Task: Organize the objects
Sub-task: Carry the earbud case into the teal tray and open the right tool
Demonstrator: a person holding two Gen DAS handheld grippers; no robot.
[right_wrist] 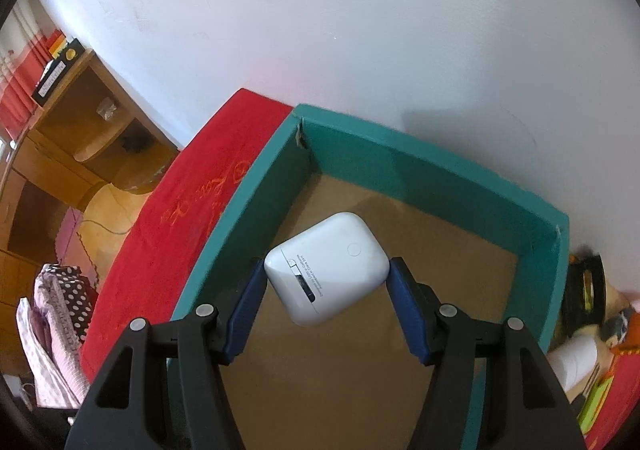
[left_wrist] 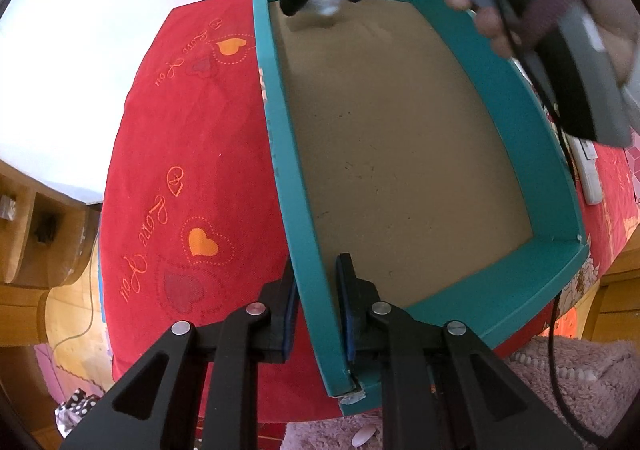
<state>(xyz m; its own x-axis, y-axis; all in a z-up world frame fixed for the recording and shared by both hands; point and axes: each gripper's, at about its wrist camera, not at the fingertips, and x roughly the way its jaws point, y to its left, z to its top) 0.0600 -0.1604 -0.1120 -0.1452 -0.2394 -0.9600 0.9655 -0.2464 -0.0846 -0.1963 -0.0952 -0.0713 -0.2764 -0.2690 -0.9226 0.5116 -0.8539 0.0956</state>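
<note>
Right gripper [right_wrist: 326,278] clamps the white earbud case [right_wrist: 326,274], holding it over the far corner of the teal box [right_wrist: 224,226]. Left gripper [left_wrist: 316,290] pinches the box's near wall on the red bed [left_wrist: 180,169].

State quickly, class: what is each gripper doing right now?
Left gripper: closed on the side wall of the teal box, one finger each side.
Right gripper: closed on the white earbud case, over the box interior.

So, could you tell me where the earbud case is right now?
The earbud case sits in the right gripper, over the teal box's far-left corner.
</note>
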